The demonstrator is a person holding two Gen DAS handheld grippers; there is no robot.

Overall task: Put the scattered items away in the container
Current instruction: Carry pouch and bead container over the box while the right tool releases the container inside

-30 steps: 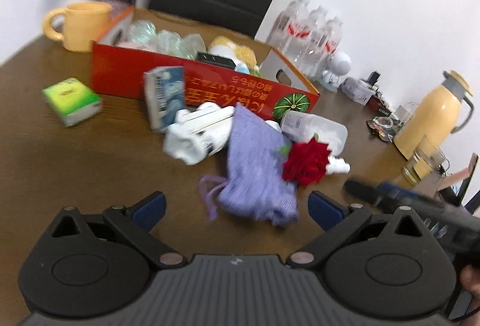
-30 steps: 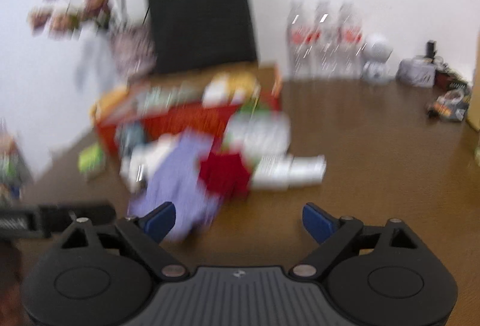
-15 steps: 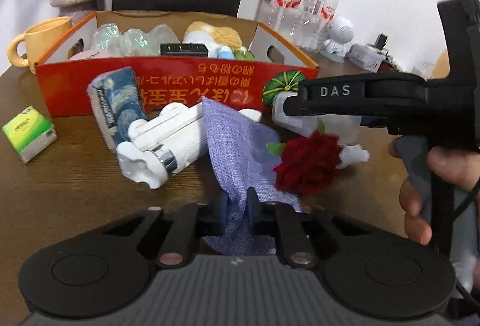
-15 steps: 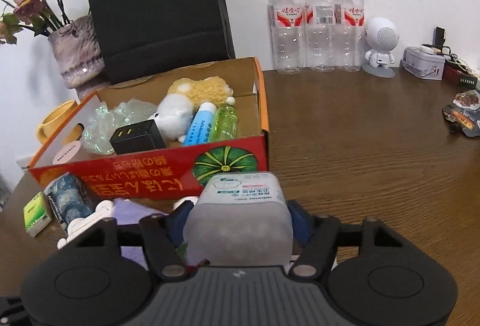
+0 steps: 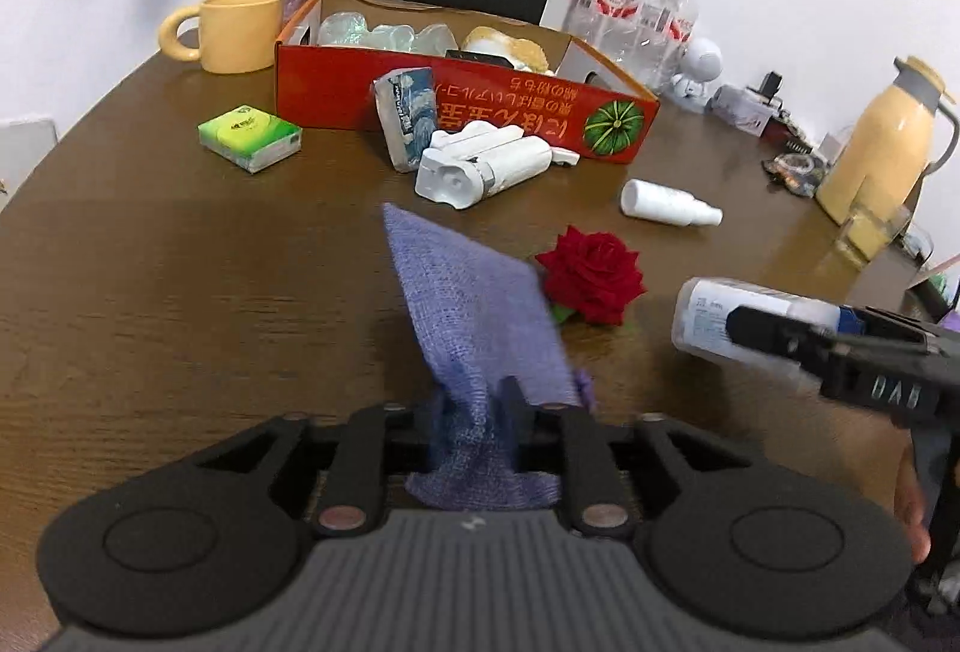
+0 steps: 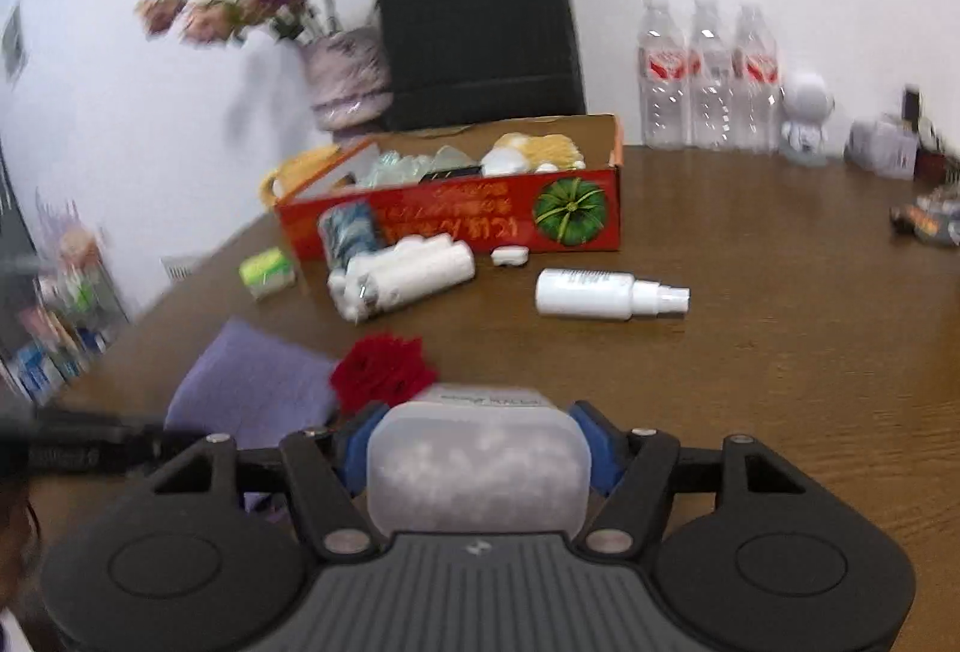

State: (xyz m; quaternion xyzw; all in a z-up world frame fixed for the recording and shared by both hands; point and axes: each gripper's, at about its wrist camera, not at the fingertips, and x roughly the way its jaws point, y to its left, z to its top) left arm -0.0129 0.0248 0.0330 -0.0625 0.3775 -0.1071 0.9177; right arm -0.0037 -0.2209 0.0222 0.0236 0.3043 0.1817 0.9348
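Both hands are loaded at once, which looks like a way to clear two scattered things in a single trip to the box (image 5: pixel 336 78). The left gripper (image 5: pixel 474 412) has its fingers clenched on the gathered end of the purple pouch (image 5: pixel 474 304); its jaws have just been opening a little from a tighter pinch, yet the cloth is bunched between them and the free end stands up off the tabletop (image 5: pixel 150 292), so the grip reads as holding. Pinching soft cloth at one end lets the rest hang clear of the rose (image 5: pixel 591 274) beside it. The right gripper (image 6: pixel 477 448) is clamped across the sides of a translucent tub (image 6: pixel 477 466), its blue pads pressed on both flanks, a grasp suited to a wide, rigid thing. The box sits at the far side of the tabletop, already partly filled, well apart from both grippers. A white spray bottle (image 6: pixel 591 295), a white device (image 5: pixel 480 166), a blue pack (image 5: pixel 405 114) and a green pack (image 5: pixel 249 137) lie in front of it, so a good part of the tidying appears left to do.
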